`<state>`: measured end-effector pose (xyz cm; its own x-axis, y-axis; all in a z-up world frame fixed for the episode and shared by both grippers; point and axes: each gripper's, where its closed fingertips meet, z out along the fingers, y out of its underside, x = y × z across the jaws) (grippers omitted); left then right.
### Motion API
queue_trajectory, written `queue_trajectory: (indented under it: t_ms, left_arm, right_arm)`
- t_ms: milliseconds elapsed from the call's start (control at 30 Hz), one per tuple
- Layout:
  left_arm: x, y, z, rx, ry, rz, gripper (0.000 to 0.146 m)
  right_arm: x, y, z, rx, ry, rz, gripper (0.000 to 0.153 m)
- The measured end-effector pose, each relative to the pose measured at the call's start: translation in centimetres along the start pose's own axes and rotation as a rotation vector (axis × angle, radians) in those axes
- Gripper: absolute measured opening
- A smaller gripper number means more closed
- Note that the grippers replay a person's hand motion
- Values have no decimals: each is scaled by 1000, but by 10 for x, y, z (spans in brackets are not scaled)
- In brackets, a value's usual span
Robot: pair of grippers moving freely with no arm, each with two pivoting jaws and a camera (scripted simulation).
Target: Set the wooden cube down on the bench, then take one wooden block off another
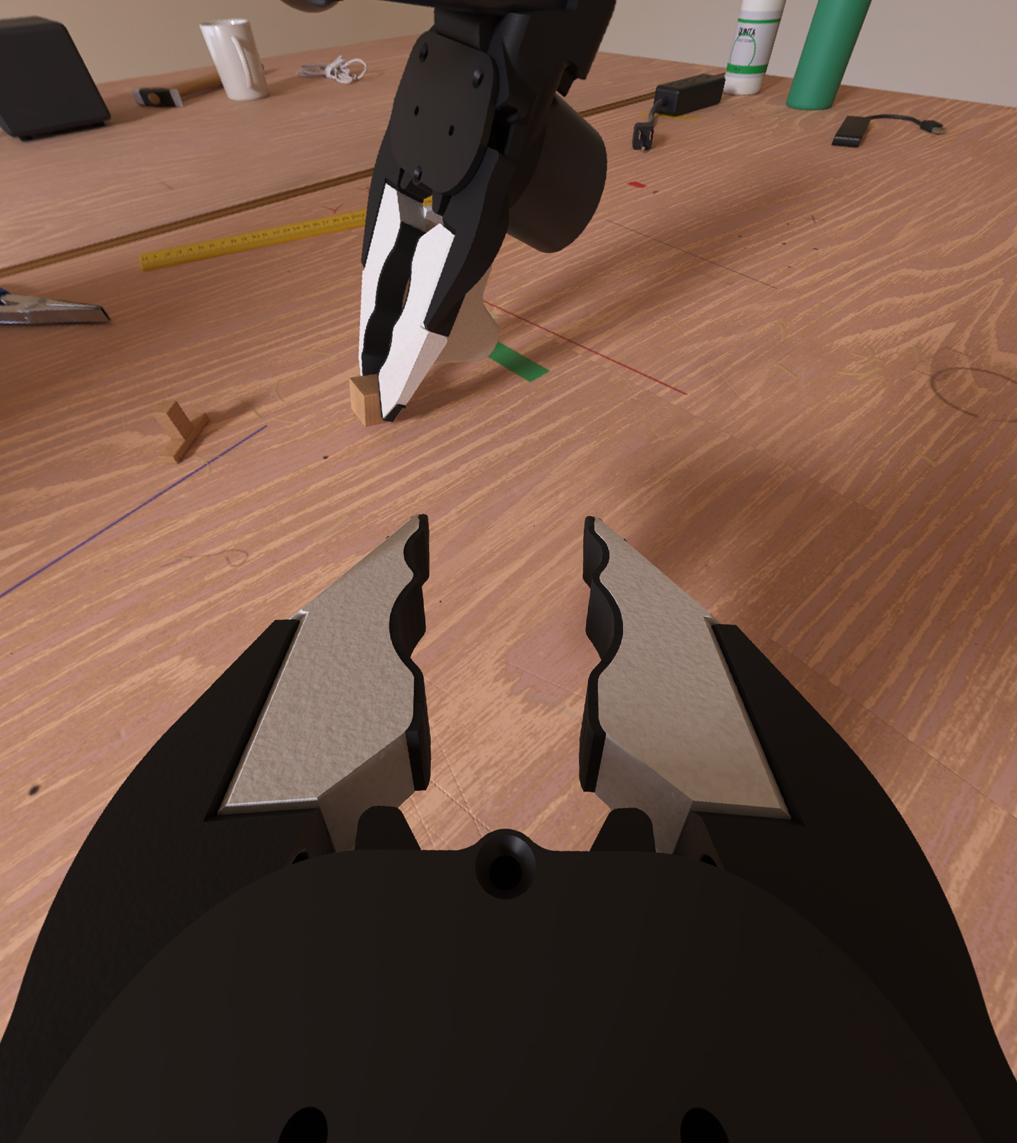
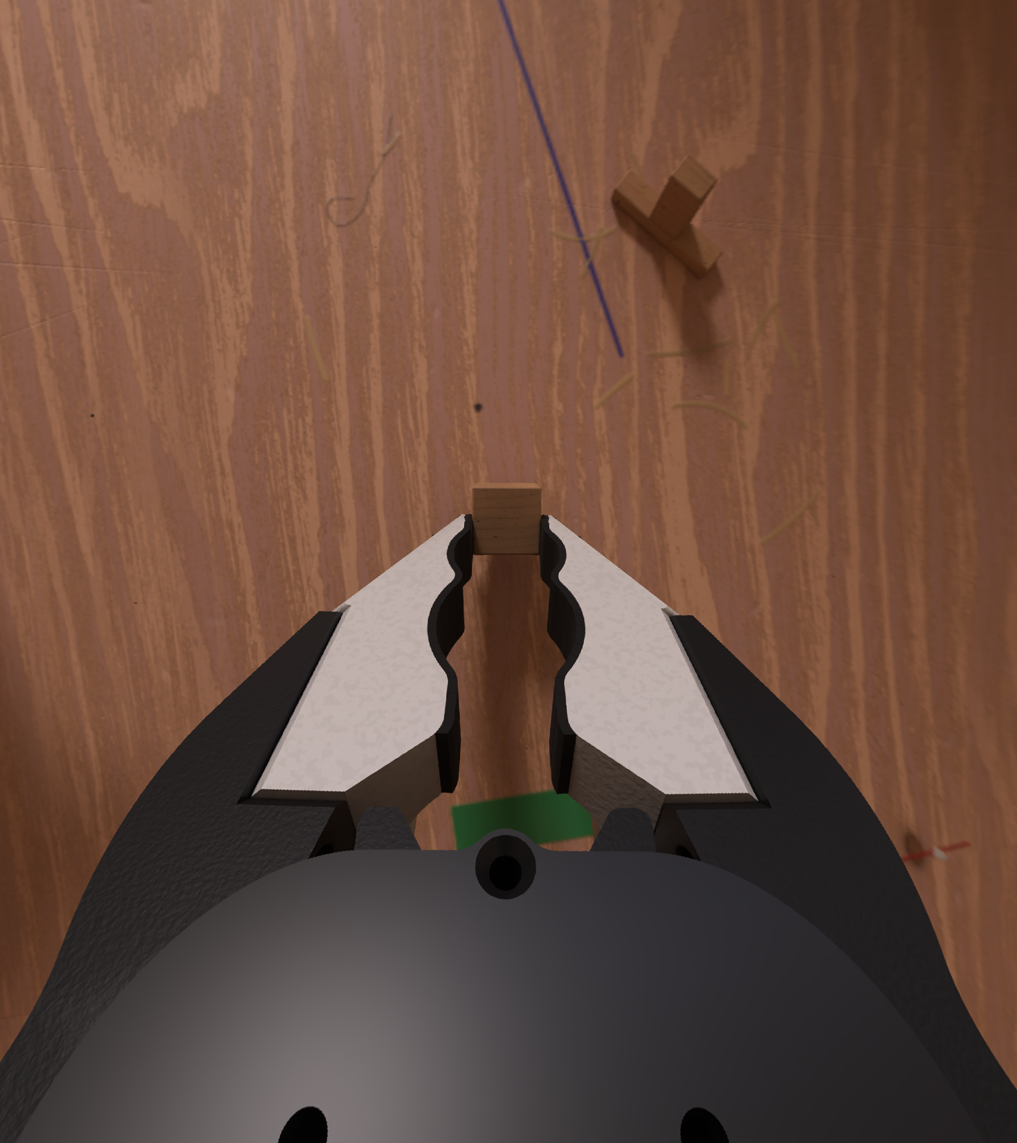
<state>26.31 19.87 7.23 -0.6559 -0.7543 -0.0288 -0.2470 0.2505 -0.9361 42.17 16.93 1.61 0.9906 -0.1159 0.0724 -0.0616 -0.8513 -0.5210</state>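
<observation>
A small wooden cube (image 2: pixel 506 516) sits between the fingertips of my right gripper (image 2: pixel 506 526), which is shut on it. In the left wrist view the cube (image 1: pixel 365 401) rests on or just above the wooden bench (image 1: pixel 740 495), with the right gripper (image 1: pixel 382 396) pointing steeply down at it. Two wooden blocks (image 1: pixel 181 430) stand left of the cube, one upright on a flat one; they also show in the right wrist view (image 2: pixel 669 213). My left gripper (image 1: pixel 506 526) is open and empty, low over the bench, well short of the cube.
Blue-handled pliers (image 1: pixel 23 309) lie at the left, with a yellow ruler (image 1: pixel 252 238) behind. A green tape strip (image 1: pixel 518 362) lies near the right gripper. At the back are a mug (image 1: pixel 237 59), black box (image 1: pixel 23 74), power adapter (image 1: pixel 685 93), white bottle (image 1: pixel 753 46) and green cylinder (image 1: pixel 824 52).
</observation>
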Motion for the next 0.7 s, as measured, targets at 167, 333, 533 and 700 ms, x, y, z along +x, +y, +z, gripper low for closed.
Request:
queue_trajectory:
  t_ms: [167, 333, 533, 700]
  left_arm:
    - [-4, 6, 0, -7, 12, -26, 50]
    - [-7, 7, -2, -1, 20, -56, 50]
    - [-10, 9, 0, -17, 24, -78, 50]
    - [-10, 7, 5, -28, 45, -102, 50]
  right_arm:
    - [-4, 2, 5, -37, -68, 15, 21]
    - [-14, 33, -14, -108, -59, 39, 20]
    - [-40, 90, -50, -215, -24, 51, 21]
    - [-50, 97, -58, -180, -41, 76, 21]
